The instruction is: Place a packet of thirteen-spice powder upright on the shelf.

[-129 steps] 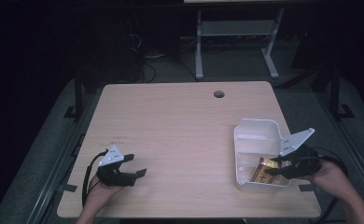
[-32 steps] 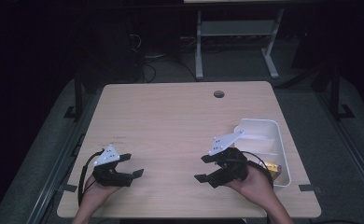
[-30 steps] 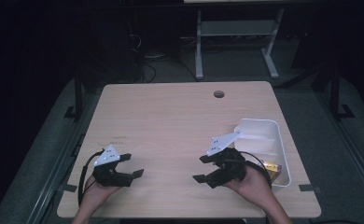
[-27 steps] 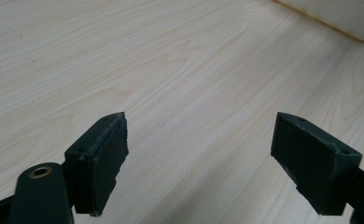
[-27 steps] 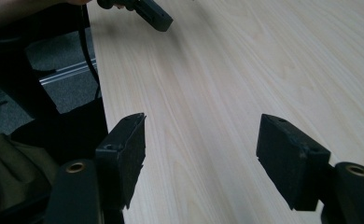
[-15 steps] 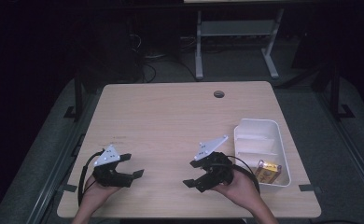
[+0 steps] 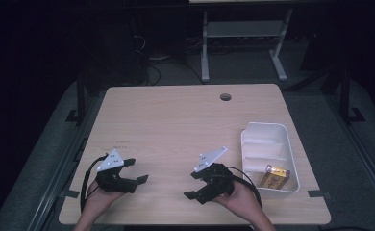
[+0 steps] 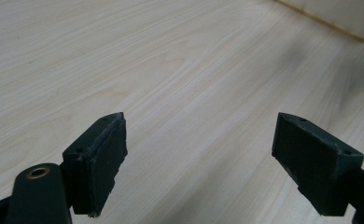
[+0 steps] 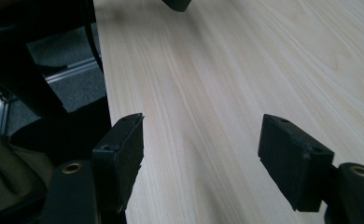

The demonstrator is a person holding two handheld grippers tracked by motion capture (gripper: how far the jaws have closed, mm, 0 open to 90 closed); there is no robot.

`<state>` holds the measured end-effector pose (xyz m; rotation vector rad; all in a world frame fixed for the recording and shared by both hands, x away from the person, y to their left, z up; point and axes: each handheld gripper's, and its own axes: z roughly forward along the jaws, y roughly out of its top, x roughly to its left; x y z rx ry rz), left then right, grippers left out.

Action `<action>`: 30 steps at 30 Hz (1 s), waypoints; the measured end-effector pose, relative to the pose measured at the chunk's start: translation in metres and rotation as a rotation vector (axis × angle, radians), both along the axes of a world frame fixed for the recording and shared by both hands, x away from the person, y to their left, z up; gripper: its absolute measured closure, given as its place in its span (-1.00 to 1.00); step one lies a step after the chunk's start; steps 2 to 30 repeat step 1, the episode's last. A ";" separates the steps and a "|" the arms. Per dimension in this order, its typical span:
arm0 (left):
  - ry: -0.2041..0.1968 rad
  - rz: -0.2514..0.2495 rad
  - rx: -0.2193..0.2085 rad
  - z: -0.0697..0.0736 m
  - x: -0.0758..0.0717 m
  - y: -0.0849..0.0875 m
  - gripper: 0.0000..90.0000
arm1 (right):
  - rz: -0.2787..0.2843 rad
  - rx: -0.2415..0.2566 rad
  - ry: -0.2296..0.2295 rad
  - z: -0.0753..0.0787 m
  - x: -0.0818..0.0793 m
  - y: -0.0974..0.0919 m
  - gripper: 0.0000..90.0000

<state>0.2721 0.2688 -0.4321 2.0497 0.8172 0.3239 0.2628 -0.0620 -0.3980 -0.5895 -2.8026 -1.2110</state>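
We are looking at a yellow packet (image 7: 274, 176) lying in the near part of the white tray (image 7: 247, 144), so the putting-in seems done. Both the left gripper (image 7: 136, 176) and the right gripper (image 7: 194, 185) are staying apart and holding nothing over the table (image 7: 176, 120). The packet's label is too blurry to read.

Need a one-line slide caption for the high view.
Both grippers, left and right, rest open-jawed on the wooden table beside a white tray holding a yellow packet.
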 end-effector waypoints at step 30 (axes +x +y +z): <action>0.000 0.000 0.002 0.000 0.000 0.000 -0.61 | -0.002 0.013 -0.001 -0.002 -0.001 -0.001 -0.32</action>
